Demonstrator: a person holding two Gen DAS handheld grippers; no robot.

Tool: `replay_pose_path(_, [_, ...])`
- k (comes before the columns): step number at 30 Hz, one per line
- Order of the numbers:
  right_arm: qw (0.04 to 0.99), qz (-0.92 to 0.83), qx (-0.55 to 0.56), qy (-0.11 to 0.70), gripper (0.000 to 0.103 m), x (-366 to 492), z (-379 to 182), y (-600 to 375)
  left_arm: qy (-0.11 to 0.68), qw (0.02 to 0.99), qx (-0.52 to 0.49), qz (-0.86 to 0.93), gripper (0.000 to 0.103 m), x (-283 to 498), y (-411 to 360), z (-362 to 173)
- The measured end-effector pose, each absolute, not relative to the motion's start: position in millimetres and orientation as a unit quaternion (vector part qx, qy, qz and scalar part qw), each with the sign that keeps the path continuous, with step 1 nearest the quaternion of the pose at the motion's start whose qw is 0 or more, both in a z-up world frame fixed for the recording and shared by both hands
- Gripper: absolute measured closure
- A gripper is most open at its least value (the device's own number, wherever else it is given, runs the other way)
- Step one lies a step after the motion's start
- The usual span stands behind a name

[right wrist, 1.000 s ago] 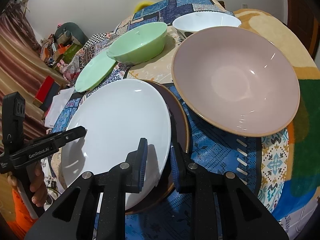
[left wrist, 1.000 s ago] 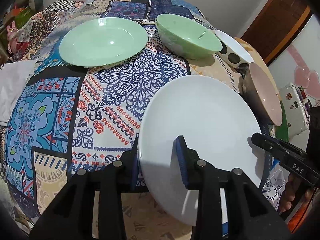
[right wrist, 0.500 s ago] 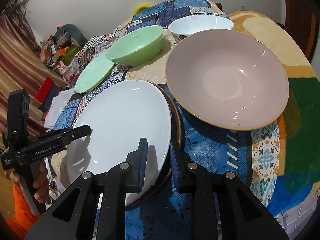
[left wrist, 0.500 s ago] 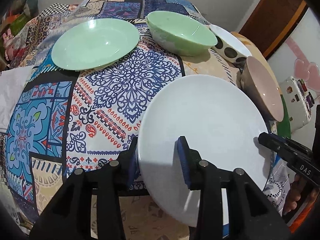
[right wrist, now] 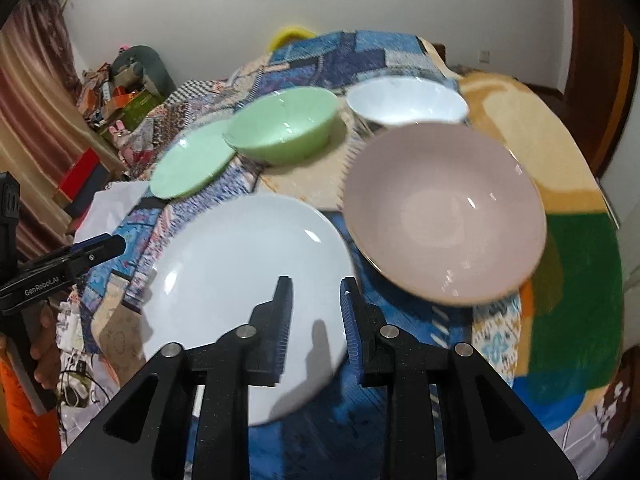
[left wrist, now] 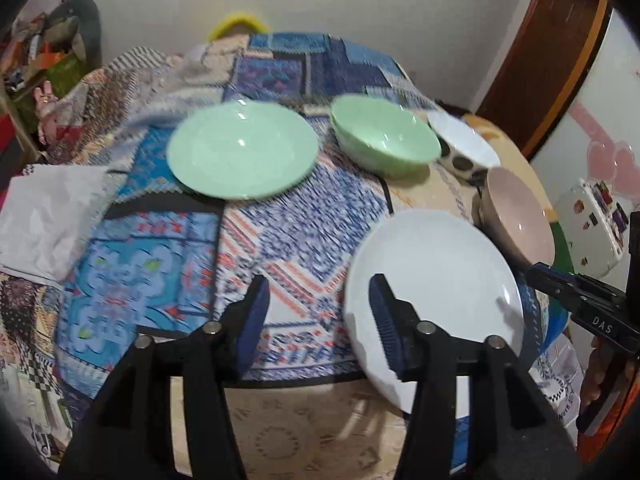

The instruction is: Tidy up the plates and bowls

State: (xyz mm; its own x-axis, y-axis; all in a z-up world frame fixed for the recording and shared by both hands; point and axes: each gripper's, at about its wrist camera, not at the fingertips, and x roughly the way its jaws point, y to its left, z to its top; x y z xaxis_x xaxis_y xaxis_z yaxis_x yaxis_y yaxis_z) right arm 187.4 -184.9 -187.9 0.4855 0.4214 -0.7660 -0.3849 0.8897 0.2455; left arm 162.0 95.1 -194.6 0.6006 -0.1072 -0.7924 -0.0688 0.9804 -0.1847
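The white plate lies flat near the table's front edge. My left gripper hovers above its left rim. Its jaws are opening and wide apart, and nothing is pressed between them. My right gripper hangs over the plate's right rim. Its jaws are opening too, the rim shows in the gap and the pads do not touch it. Behind stand a green plate, a green bowl, a white dotted bowl and a pink bowl.
A patchwork cloth covers the table. A white crumpled sheet lies at its left edge. A white box with stickers stands off to the right. Cluttered boxes and a curtain are at the far left.
Both grippers have let go of the white plate's rim, opened and lifted away. The plate now rests flat, and the brown plate that showed under it is out of sight.
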Motion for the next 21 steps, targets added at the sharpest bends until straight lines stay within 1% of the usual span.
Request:
replay_pose_path(1, [0.863, 0.239, 0.014, 0.446, 0.075, 190, -185, -178, 0.439, 0.893, -0.101, -0.005, 0.045, 161, 101, -191])
replay_pose_path(3, [0.863, 0.247, 0.006, 0.44, 0.067, 192, -182, -166, 0.43, 0.897, -0.102, 0.004, 0.042, 161, 110, -186])
replay_pose_path(5, [0.863, 0.256, -0.002, 0.435, 0.063, 197, -180, -152, 0.423, 0.901, -0.1, 0.015, 0.038, 163, 123, -182])
replay_pose_path(6, [0.863, 0.26, -0.006, 0.433, 0.061, 200, -179, -146, 0.42, 0.902, -0.1, 0.02, 0.037, 164, 127, -182])
replay_pose_path(8, [0.861, 0.269, -0.014, 0.43, 0.059, 206, -178, -129, 0.417, 0.903, -0.099, 0.034, 0.033, 168, 142, -180])
replay_pose_path(12, [0.856, 0.286, -0.024, 0.431, 0.053, 218, -180, -99, 0.418, 0.901, -0.101, 0.053, 0.026, 179, 168, -183])
replay_pose_path(13, [0.854, 0.287, -0.027, 0.432, 0.053, 220, -181, -94, 0.419, 0.901, -0.102, 0.056, 0.023, 183, 174, -184])
replay_pose_path(14, [0.852, 0.29, -0.032, 0.435, 0.053, 224, -185, -84, 0.419, 0.9, -0.104, 0.06, 0.021, 188, 182, -187])
replay_pose_path(21, [0.836, 0.287, -0.055, 0.465, 0.053, 252, -209, -45, 0.449, 0.881, -0.125, 0.079, 0.021, 228, 229, -221])
